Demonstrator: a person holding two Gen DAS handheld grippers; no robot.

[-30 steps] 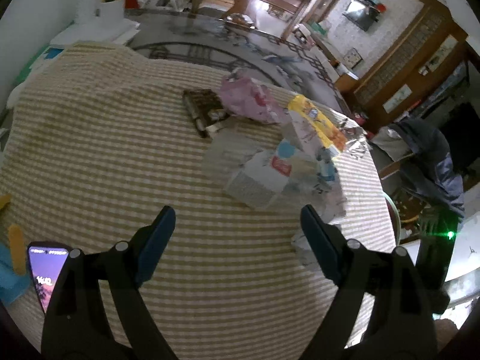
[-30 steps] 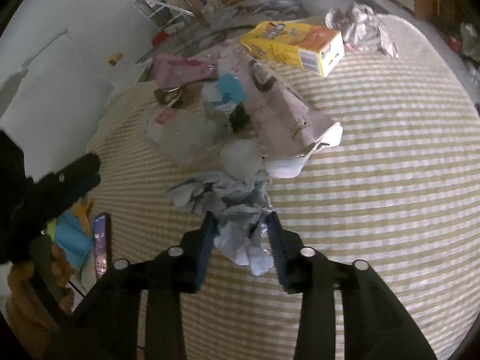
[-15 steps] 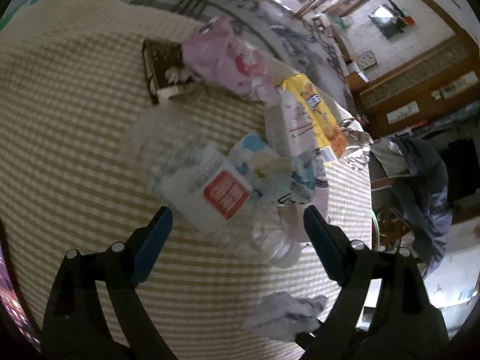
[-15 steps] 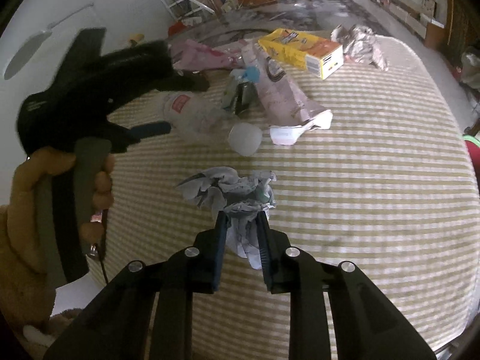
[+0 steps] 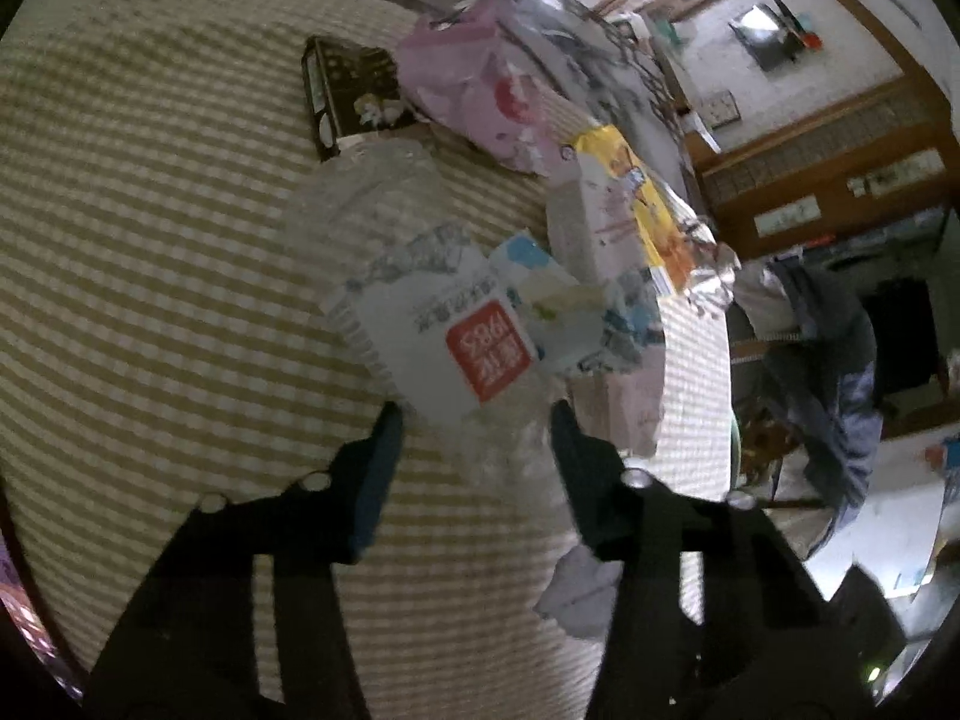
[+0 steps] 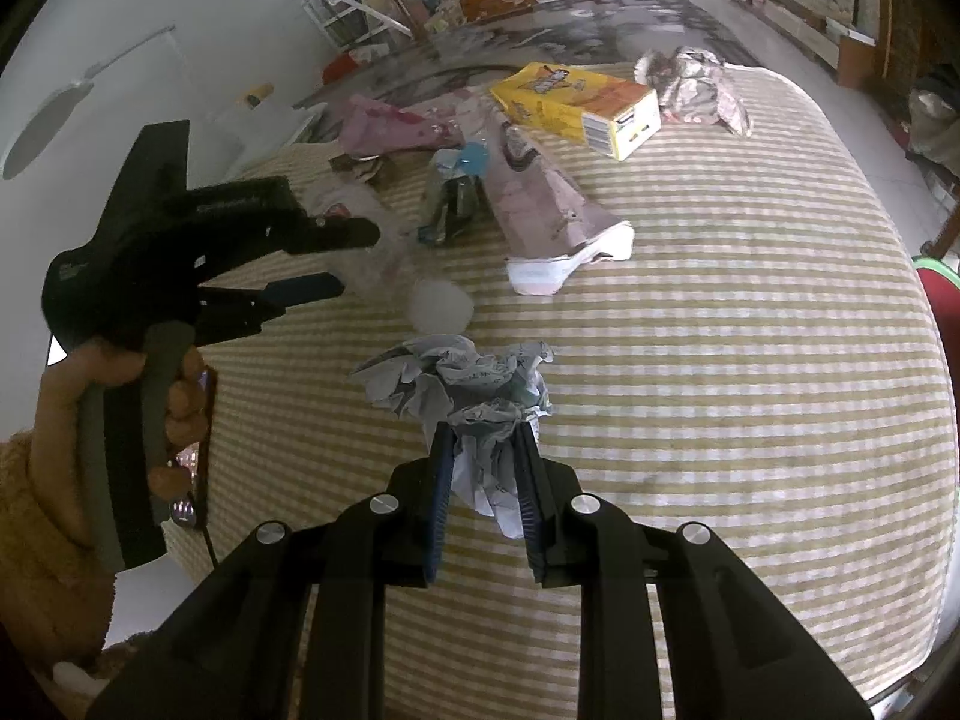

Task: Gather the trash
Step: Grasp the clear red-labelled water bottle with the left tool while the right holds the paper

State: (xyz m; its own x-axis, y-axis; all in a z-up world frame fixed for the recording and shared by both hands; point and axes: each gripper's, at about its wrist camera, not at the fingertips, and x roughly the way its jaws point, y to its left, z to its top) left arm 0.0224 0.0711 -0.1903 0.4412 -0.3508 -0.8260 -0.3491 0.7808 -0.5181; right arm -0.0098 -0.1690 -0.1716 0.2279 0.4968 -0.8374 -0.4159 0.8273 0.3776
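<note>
Trash lies on a table under a yellow-striped cloth [image 6: 750, 360]. My left gripper [image 5: 474, 420] points down at a crushed clear plastic bottle [image 5: 456, 348] with a white and red label. Its jaws are closing, with the bottle's neck end between them and both pads against the plastic. In the right wrist view the left gripper [image 6: 327, 261] reaches in from the left, with the bottle's white cap [image 6: 441, 306] just past its fingers. My right gripper [image 6: 483, 438] is shut on a crumpled grey-white paper [image 6: 474, 384], which also shows at the right finger in the left wrist view [image 5: 576, 594].
Behind the bottle lie a pink bag [image 6: 396, 129], a pink-white flattened carton [image 6: 540, 210], a yellow box [image 6: 576, 102], crumpled foil [image 6: 702, 84] and a dark box [image 5: 348, 90]. A phone [image 6: 201, 468] lies at the table's left edge, beside the person's hand [image 6: 66, 420].
The left gripper came down over the clear bottle and its jaws narrowed around it. The right gripper closed tight on the crumpled paper, then held still.
</note>
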